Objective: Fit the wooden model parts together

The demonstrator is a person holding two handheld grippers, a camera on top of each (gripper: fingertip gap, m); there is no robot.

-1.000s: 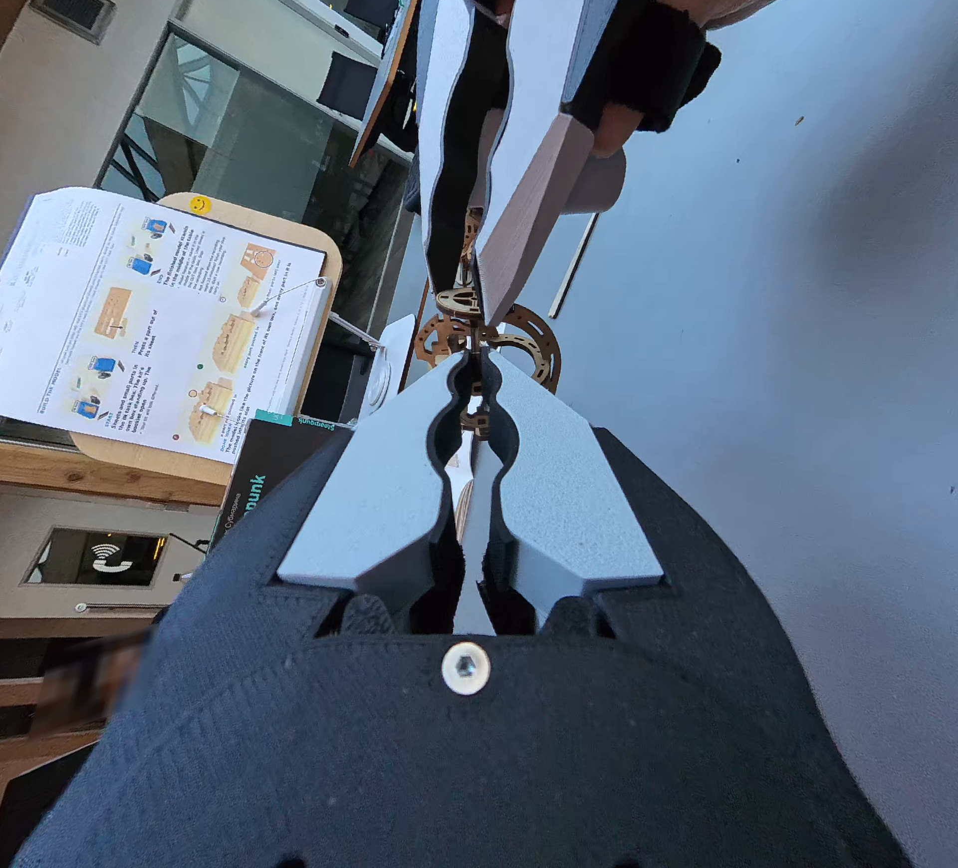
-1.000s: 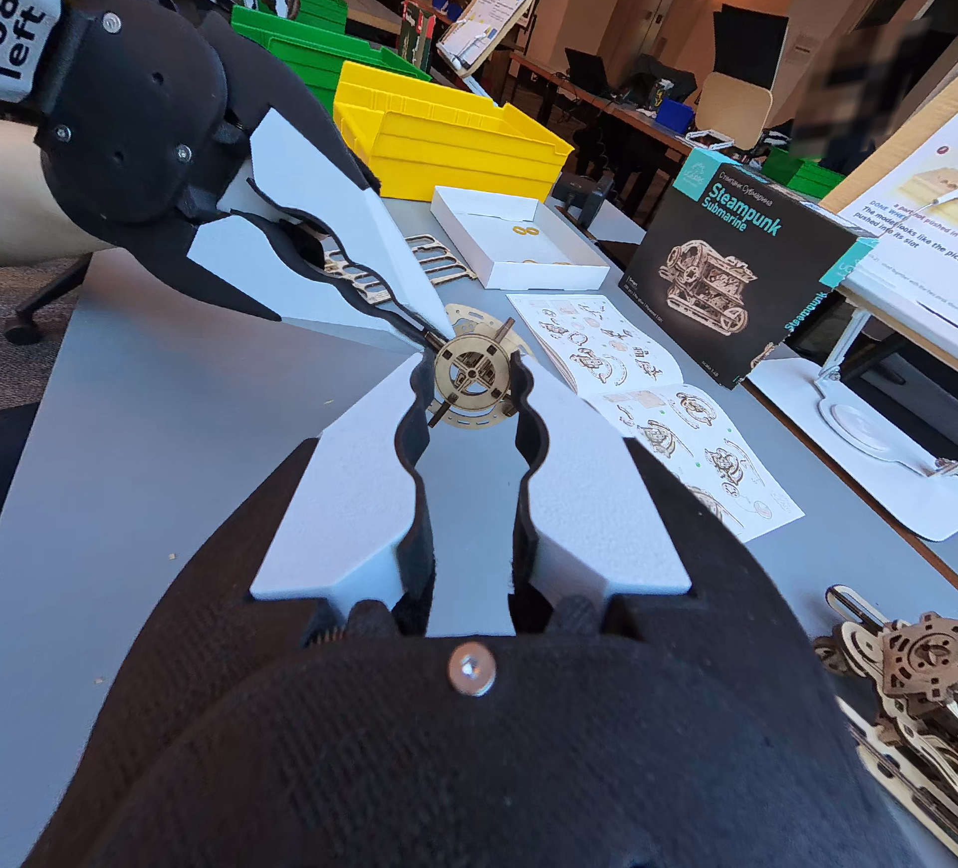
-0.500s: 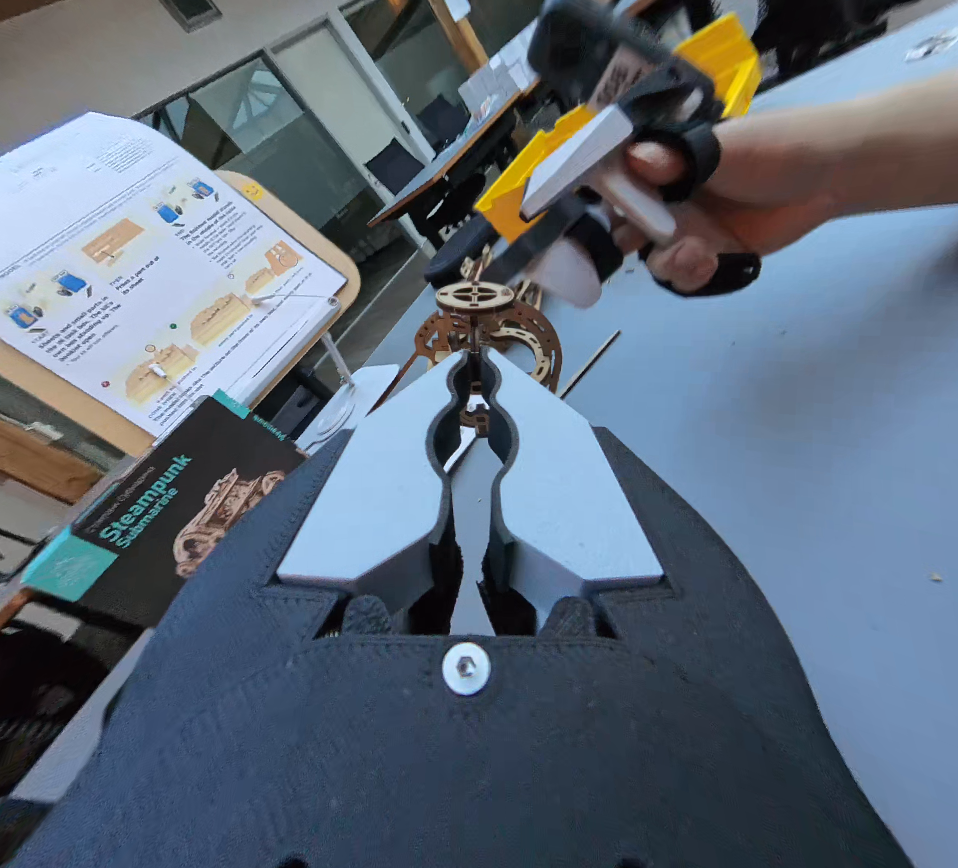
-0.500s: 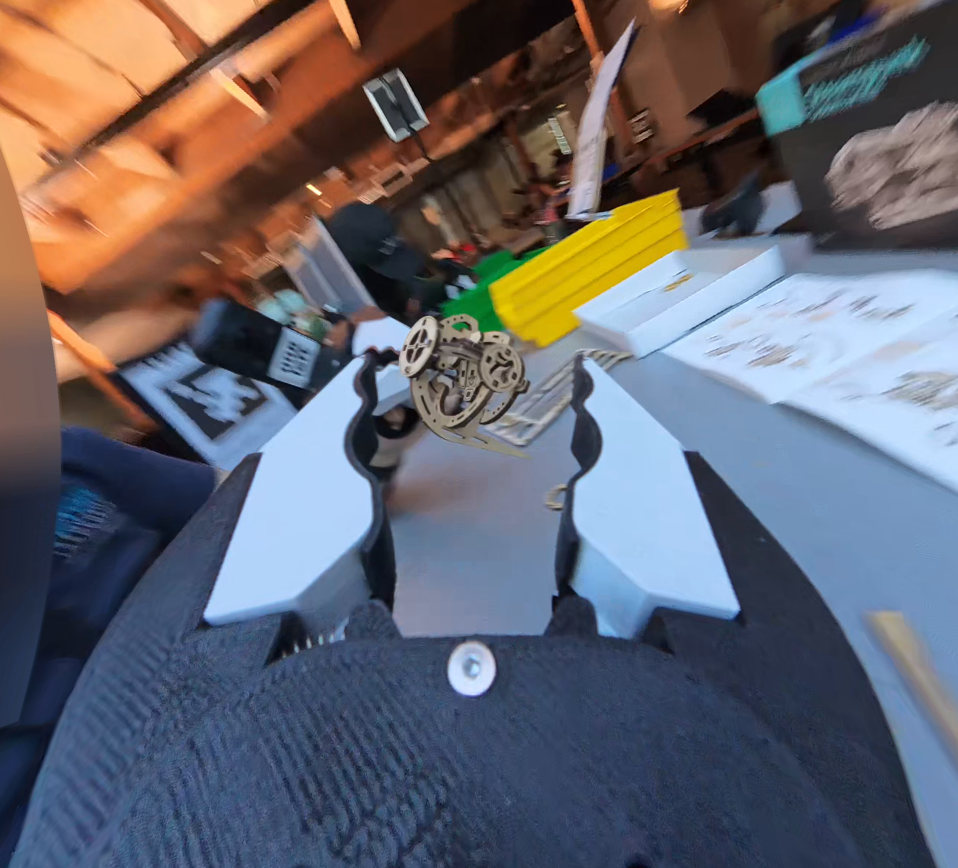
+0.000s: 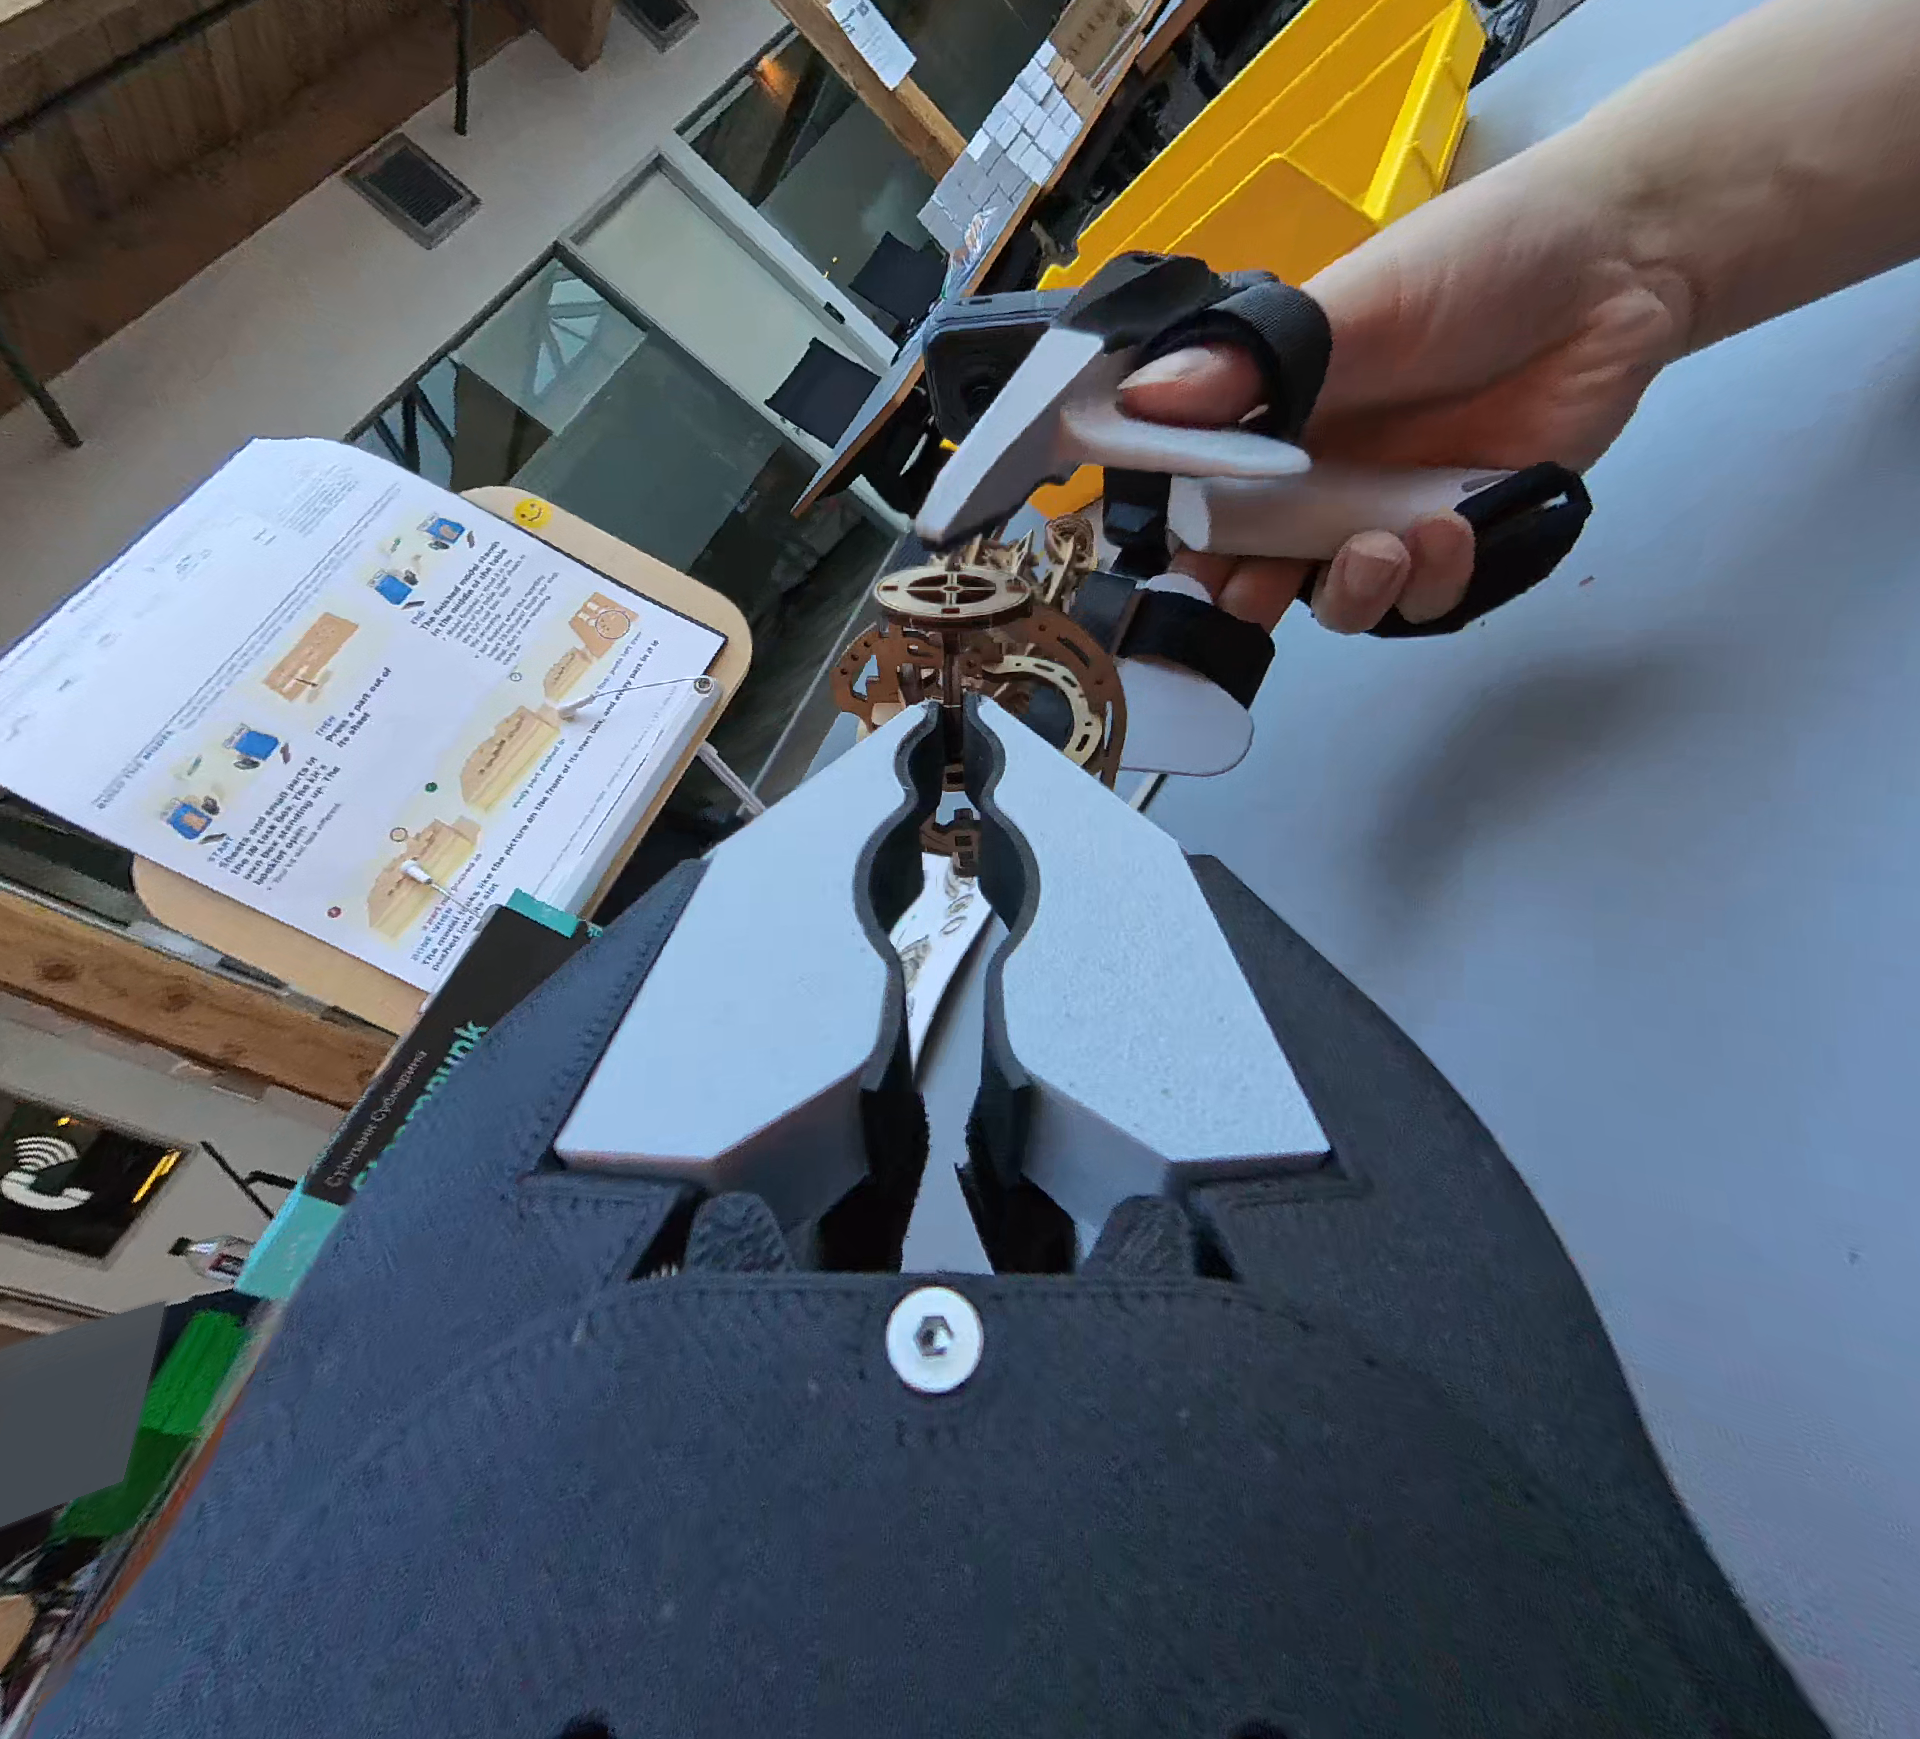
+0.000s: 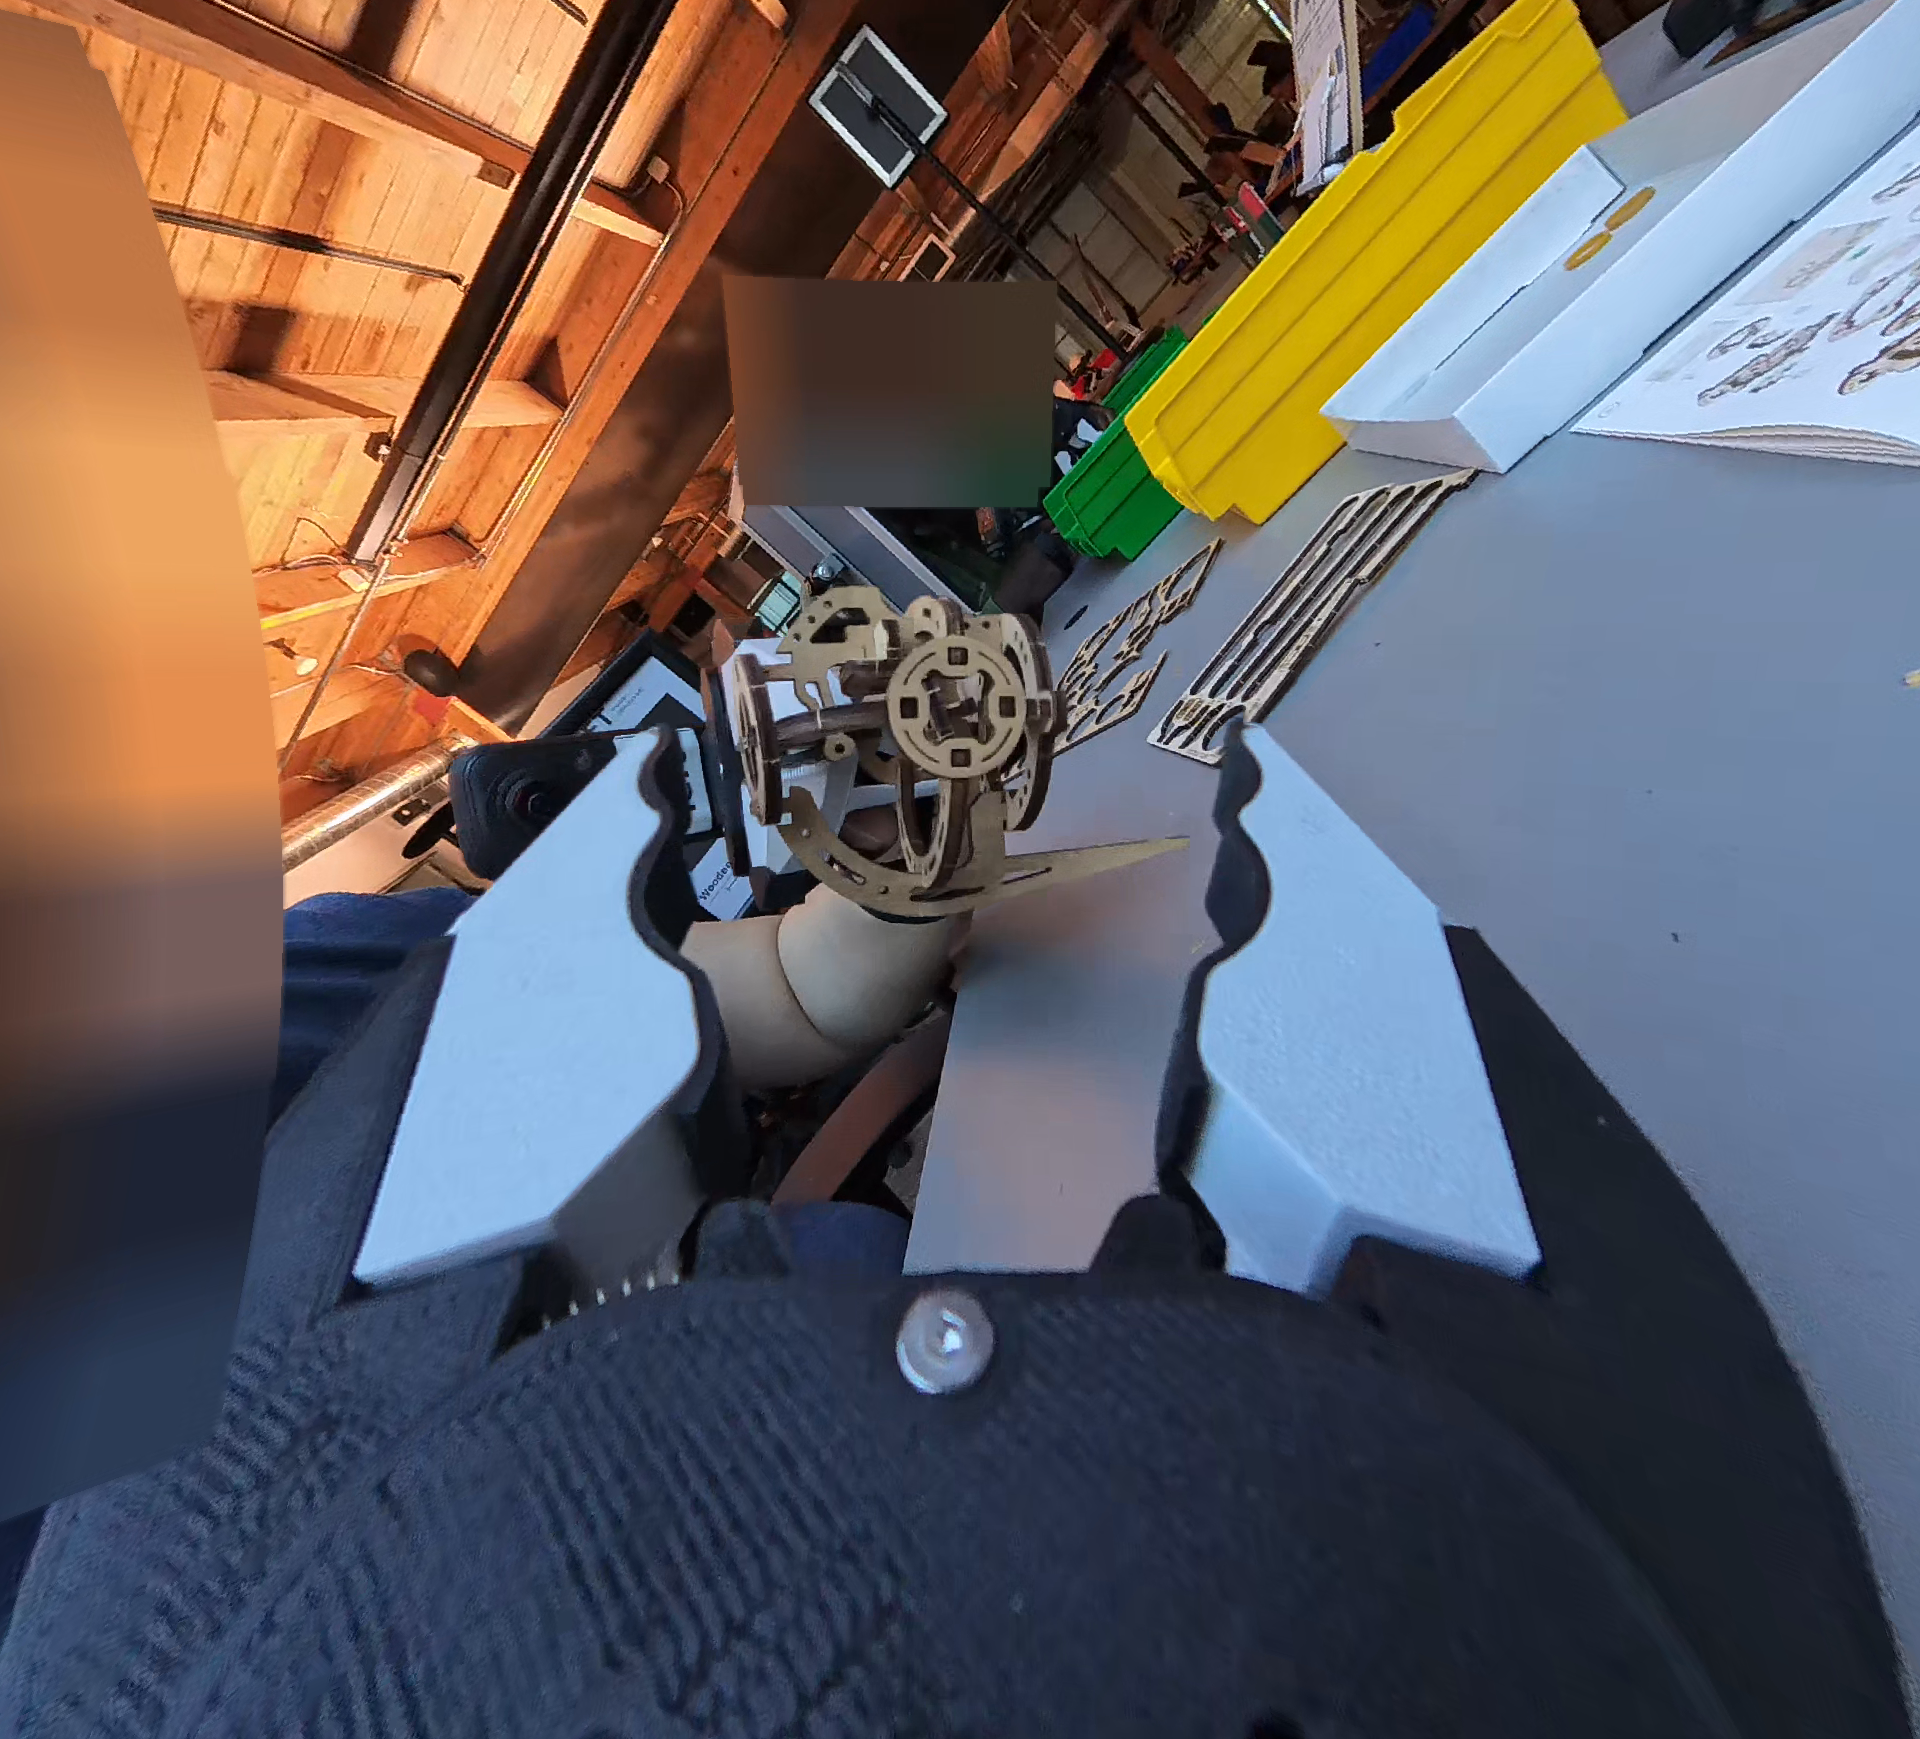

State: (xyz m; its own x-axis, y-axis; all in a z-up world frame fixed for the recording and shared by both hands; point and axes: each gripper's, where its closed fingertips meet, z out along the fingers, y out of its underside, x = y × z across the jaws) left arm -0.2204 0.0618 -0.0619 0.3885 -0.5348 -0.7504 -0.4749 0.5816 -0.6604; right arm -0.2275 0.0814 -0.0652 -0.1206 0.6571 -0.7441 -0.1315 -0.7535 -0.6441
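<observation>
I see the grey tabletop [image 6: 1558, 754] stretching out to my right, tilted in both views. On it, at the far edge, sit stacked yellow bins [image 6: 1351, 266] with green bins [image 6: 1117, 463] behind them, then a white tray [image 6: 1507, 359] and an open booklet [image 6: 1787, 359] beside it. Two flat wooden part sheets [image 6: 1309, 588] lie on the tabletop nearer me. In the left wrist view a clipboard with an instruction sheet [image 5: 343, 702] stands at the left, and a dark box with teal trim [image 5: 416, 1097] leans just below it.

My left gripper [image 5: 954, 723] has its fingers pressed nearly together on a thin stem of the wooden model [image 5: 977, 650], which it holds up off the tabletop. The model is a cluster of rings and gears with a round spoked disc [image 5: 951, 593] on top. In the right wrist view the same model [image 6: 894, 744] hangs in the air just beyond my right gripper [image 6: 940, 754], whose fingers are spread wide and hold nothing. From the left view I see the right gripper [image 5: 935, 526] in a hand [image 5: 1455, 401], one fingertip poised just above the disc; I cannot tell if it touches.
</observation>
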